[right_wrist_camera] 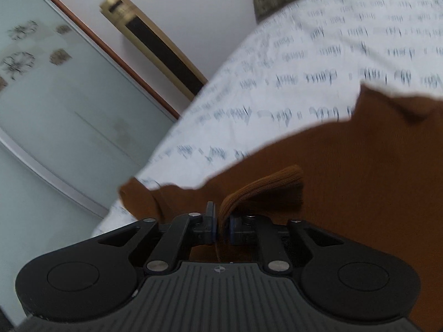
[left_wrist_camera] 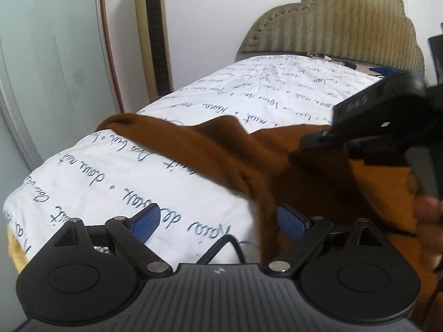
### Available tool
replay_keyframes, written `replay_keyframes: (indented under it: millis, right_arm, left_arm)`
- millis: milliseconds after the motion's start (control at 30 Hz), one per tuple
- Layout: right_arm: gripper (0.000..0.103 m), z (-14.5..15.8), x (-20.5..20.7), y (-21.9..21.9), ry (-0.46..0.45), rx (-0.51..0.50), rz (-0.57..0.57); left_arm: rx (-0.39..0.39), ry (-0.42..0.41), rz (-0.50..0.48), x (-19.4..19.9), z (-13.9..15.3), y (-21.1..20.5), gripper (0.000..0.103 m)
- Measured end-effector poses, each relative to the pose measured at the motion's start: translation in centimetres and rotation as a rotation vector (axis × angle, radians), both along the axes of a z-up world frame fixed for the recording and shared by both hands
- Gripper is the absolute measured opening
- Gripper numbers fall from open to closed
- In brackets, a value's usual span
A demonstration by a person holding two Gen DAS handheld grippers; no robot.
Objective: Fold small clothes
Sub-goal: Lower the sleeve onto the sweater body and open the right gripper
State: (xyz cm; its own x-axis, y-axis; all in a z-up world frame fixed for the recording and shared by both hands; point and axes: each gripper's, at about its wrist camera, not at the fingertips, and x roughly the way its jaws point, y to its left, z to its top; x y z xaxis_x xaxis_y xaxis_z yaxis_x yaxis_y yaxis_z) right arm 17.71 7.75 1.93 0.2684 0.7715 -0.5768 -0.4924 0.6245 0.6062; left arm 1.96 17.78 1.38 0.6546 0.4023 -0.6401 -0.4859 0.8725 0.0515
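Observation:
A brown knit garment [left_wrist_camera: 229,149] lies rumpled on a bed with a white sheet [left_wrist_camera: 138,177] printed with handwriting. My left gripper [left_wrist_camera: 218,221] is open and empty, low over the sheet, its right blue pad at the garment's near edge. My right gripper [right_wrist_camera: 220,225] is shut on a ribbed edge of the brown garment [right_wrist_camera: 360,171] and holds it up off the sheet [right_wrist_camera: 290,63]. The right gripper also shows in the left wrist view [left_wrist_camera: 313,141], above the cloth at the right.
A padded olive headboard [left_wrist_camera: 340,22] stands at the far end of the bed. A gold tower fan [left_wrist_camera: 152,36] and a frosted glass door [left_wrist_camera: 47,69] stand to the left. Small dark items [left_wrist_camera: 349,63] lie near the headboard.

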Motion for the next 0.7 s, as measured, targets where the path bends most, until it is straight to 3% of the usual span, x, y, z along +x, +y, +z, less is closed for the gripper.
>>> replay_keyframes:
  millis: [100, 267, 367, 533, 600, 700]
  right_arm:
    - [0.046, -0.9, -0.6, 0.4, 0.028, 0.007, -0.007]
    - [0.051, 1.8, -2.0, -1.8, -0.021, 0.106, -0.029]
    - [0.061, 3.8, -2.2, -4.0, -0.045, 0.185, -0.045]
    - [0.064, 6.3, -2.3, -3.0, -0.058, 0.135, 0.07]
    - [0.065, 7.3, -2.8, -2.6, -0.101, 0.077, 0.081]
    - [0.064, 8.7, -3.1, -4.6, -0.164, 0.09, 0.054]
  left_arm:
    - [0.018, 0.012, -0.01, 0.3, -0.1, -0.5, 0.092]
    - [-0.007, -0.047, -0.094, 1.3, 0.9, -2.2, 0.092]
    - [-0.021, -0.082, -0.162, 2.2, 1.7, -4.2, 0.092]
    - [-0.036, -0.041, -0.171, 3.9, 1.0, -6.0, 0.092]
    - [-0.073, -0.024, -0.151, 3.7, 0.5, -5.5, 0.092]
    - [-0.071, -0.023, -0.114, 3.2, 0.1, -4.5, 0.092]
